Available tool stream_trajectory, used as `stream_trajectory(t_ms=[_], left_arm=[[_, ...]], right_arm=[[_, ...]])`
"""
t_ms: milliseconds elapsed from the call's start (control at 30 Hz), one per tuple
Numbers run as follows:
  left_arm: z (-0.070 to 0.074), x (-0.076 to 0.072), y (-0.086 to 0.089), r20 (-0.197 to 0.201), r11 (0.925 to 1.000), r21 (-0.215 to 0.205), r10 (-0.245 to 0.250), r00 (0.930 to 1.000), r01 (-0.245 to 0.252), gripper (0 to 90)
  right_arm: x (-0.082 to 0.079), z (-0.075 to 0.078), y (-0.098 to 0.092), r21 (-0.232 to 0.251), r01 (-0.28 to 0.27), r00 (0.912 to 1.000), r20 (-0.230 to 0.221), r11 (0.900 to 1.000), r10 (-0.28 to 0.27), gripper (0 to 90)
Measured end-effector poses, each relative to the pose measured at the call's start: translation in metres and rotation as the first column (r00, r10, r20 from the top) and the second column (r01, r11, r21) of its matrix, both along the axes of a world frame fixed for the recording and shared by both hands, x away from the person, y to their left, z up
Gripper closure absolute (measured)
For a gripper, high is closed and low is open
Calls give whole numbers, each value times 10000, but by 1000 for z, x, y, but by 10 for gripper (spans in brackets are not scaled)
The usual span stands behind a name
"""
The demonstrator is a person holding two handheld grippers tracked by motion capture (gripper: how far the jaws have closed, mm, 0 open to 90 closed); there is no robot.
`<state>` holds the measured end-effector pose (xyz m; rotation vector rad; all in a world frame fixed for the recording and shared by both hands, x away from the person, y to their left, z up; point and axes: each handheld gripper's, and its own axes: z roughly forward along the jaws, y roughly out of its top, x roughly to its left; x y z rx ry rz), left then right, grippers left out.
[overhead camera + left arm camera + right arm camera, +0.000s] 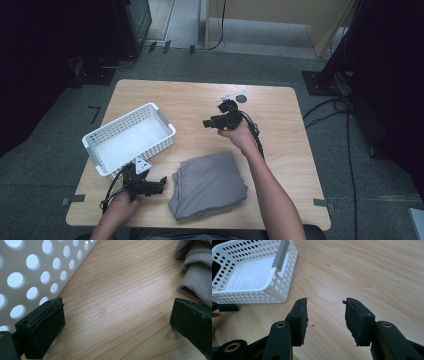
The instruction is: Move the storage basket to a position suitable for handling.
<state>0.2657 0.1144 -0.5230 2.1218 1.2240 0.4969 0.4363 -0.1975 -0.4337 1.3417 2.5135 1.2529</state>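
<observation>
A white perforated basket [150,149] stands empty on the left half of the wooden table [280,125]. A folded grey cloth [207,185] lies near the front edge, to the right of the basket. My left gripper [162,181] rests low between the two, with its jaws open toward the cloth and only bare wood between them [117,320]. The basket wall [30,272] is on one side of it and the cloth's edge [195,267] on the other. My right gripper [206,123] hovers over the table's middle and points left at the basket [279,287]. Its jaws are open and empty [325,315].
A small dark round mark [241,98] sits near the table's far edge. Cables [330,112] run across the grey floor to the right, beside a black stand base [320,82]. Bare wood lies to the right of the cloth and behind the basket.
</observation>
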Motion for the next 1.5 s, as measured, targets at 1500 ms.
stream_trajectory(t_ms=[1500], left_arm=[[0,0,0,20,10000,-14,17,10000,-17,0]], right_arm=[[69,-16,161,-415,-1813,9757,-1327,9825,1745,670]])
